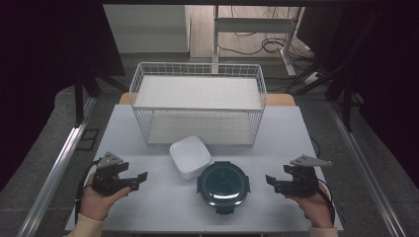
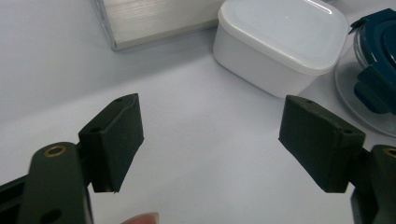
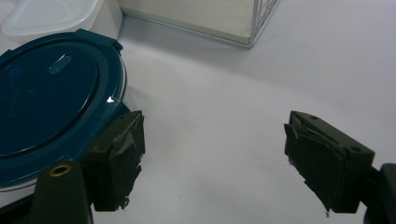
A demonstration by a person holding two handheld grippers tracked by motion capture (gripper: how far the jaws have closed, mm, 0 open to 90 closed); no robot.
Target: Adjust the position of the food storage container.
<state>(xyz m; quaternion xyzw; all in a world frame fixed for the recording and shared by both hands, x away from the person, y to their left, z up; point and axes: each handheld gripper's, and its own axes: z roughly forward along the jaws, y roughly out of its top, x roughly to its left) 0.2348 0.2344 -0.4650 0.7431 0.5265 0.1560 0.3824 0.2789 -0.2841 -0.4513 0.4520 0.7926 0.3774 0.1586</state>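
A round container with a dark teal clip lid (image 1: 223,185) (image 3: 51,112) sits at the front middle of the table. Behind it to the left is a square white lidded box (image 1: 190,156) (image 2: 280,42). My left gripper (image 1: 139,179) (image 2: 210,140) rests at the front left, jaws wide open over bare table, pointing toward the white box. At the front right my right gripper (image 1: 272,182) (image 3: 212,161) is open too, with nothing between its fingers; the teal lid lies just beside its left finger (image 3: 116,158).
A white wire basket (image 1: 197,101) with two shelves stands across the back of the table; its corner (image 3: 252,28) shows in the right gripper view. The table's front edge runs just behind the person's hands. Floor cables and a desk frame lie beyond the table.
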